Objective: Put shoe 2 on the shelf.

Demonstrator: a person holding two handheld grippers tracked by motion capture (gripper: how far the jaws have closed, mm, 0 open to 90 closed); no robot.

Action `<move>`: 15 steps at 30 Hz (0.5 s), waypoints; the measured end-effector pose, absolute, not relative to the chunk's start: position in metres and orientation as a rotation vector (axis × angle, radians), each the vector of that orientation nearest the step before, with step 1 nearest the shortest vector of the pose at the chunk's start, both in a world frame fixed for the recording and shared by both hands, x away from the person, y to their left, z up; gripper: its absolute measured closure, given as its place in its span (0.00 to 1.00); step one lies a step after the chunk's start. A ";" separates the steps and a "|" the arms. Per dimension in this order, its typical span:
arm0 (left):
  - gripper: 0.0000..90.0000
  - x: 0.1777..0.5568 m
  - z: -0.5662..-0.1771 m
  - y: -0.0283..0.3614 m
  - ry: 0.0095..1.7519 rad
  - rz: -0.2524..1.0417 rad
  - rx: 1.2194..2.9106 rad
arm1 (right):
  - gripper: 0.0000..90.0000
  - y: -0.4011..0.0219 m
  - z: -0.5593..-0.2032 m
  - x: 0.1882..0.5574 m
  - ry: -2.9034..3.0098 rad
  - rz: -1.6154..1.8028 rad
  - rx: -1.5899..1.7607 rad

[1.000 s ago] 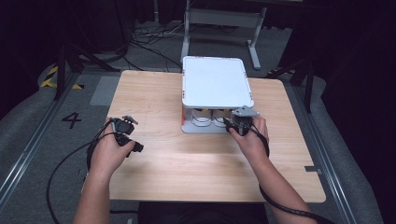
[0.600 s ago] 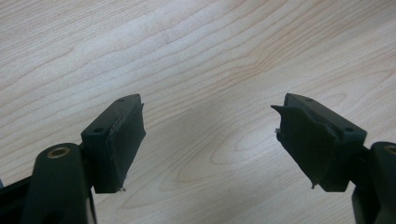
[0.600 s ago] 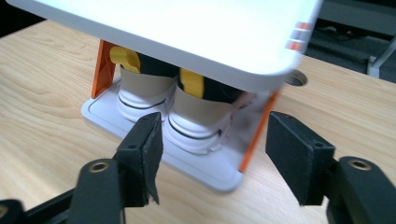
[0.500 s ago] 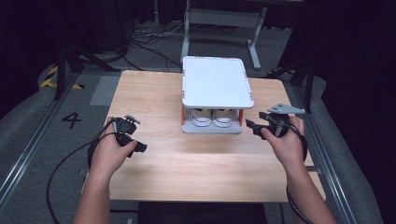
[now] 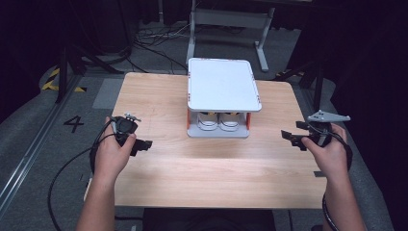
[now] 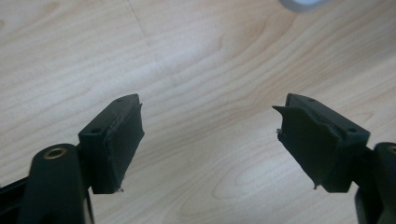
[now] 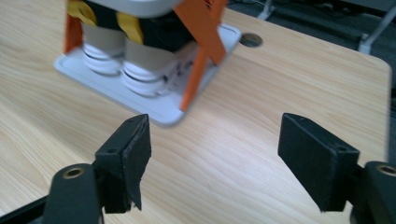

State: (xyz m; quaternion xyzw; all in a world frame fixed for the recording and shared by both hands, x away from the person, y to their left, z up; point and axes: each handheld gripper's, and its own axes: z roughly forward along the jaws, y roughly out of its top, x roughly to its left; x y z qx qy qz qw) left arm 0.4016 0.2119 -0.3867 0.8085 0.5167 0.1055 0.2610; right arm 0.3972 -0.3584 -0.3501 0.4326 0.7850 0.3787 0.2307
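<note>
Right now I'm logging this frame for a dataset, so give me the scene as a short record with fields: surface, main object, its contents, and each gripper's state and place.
surface: wooden table
main object: two-tier white rack with orange posts, at the table's middle, towards the far edge
contents: pair of white shoes on the lower tier
left gripper: open, empty, over the table's left part
right gripper: open, empty, right of the rack, apart from it
</note>
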 end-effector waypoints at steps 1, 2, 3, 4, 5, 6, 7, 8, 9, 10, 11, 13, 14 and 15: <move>0.19 0.402 -0.387 0.214 1.388 0.290 2.186 | 0.28 -0.365 -0.351 0.396 2.166 1.009 1.207; 0.18 0.403 -0.388 0.215 1.393 0.298 2.174 | 0.27 -0.370 -0.352 0.395 2.174 0.980 1.229; 0.18 0.404 -0.389 0.218 1.384 0.314 2.168 | 0.27 -0.377 -0.353 0.394 2.189 0.951 1.250; 0.18 0.405 -0.390 0.220 1.378 0.322 2.157 | 0.27 -0.381 -0.354 0.394 2.198 0.939 1.258; 0.18 0.407 -0.393 0.222 1.361 0.328 2.144 | 0.26 -0.386 -0.355 0.395 2.203 0.942 1.271; 0.18 0.409 -0.397 0.226 1.334 0.349 2.132 | 0.24 -0.390 -0.357 0.395 2.210 0.945 1.288; 0.19 0.411 -0.400 0.229 1.331 0.375 2.133 | 0.22 -0.394 -0.360 0.396 2.227 0.948 1.304; 0.18 0.412 -0.403 0.230 1.340 0.399 2.143 | 0.20 -0.397 -0.363 0.398 2.248 0.954 1.304; 0.18 0.413 -0.406 0.232 1.355 0.422 2.146 | 0.16 -0.400 -0.366 0.400 2.276 0.959 1.298; 0.18 0.414 -0.407 0.233 1.361 0.436 2.152 | 0.18 -0.402 -0.370 0.402 2.306 0.960 1.294; 0.18 0.415 -0.409 0.234 1.368 0.442 2.145 | 0.18 -0.404 -0.375 0.404 2.326 0.955 1.293; 0.18 0.416 -0.413 0.236 1.375 0.446 2.138 | 0.18 -0.406 -0.386 0.410 2.331 0.960 1.297; 0.18 0.417 -0.414 0.236 1.382 0.452 2.136 | 0.18 -0.407 -0.391 0.413 2.321 0.961 1.289; 0.18 0.417 -0.416 0.237 1.385 0.453 2.140 | 0.18 -0.407 -0.397 0.417 2.315 0.949 1.275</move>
